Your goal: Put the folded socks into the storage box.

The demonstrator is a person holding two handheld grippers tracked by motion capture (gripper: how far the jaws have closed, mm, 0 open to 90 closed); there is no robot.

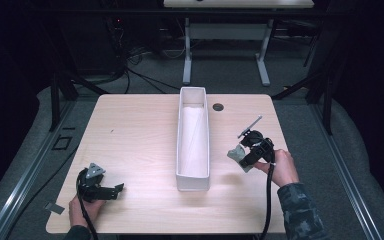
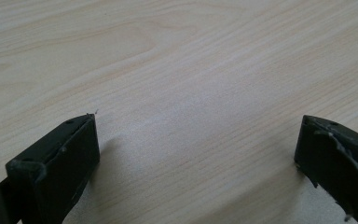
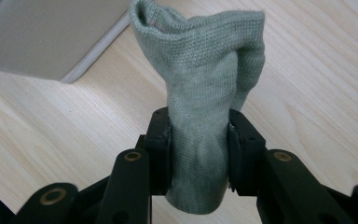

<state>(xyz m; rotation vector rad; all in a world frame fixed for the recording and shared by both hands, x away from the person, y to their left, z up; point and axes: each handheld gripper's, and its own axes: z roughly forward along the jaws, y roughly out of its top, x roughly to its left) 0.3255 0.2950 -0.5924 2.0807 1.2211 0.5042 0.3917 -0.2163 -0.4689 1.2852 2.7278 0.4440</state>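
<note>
- Knitted grey-green fabric, likely a sock (image 3: 205,88), is sitting pinched between the jaws of the right gripper (image 3: 199,140), bunched at the clamp and flopping loose above it.
- It is looking light, soft and limp, so it will probably sag and swing; gripping a thick gathered fold, as here, seems safer than taking a thin edge.
- In the high view the right gripper (image 1: 244,152) is hovering over the wooden table (image 1: 140,130), just right of the long white bin (image 1: 193,177), with the right hand (image 1: 281,167) angling it toward the bin.
- The left gripper (image 2: 196,149) is resting low near the table's front left corner, jaws spread wide and holding nothing.
</note>
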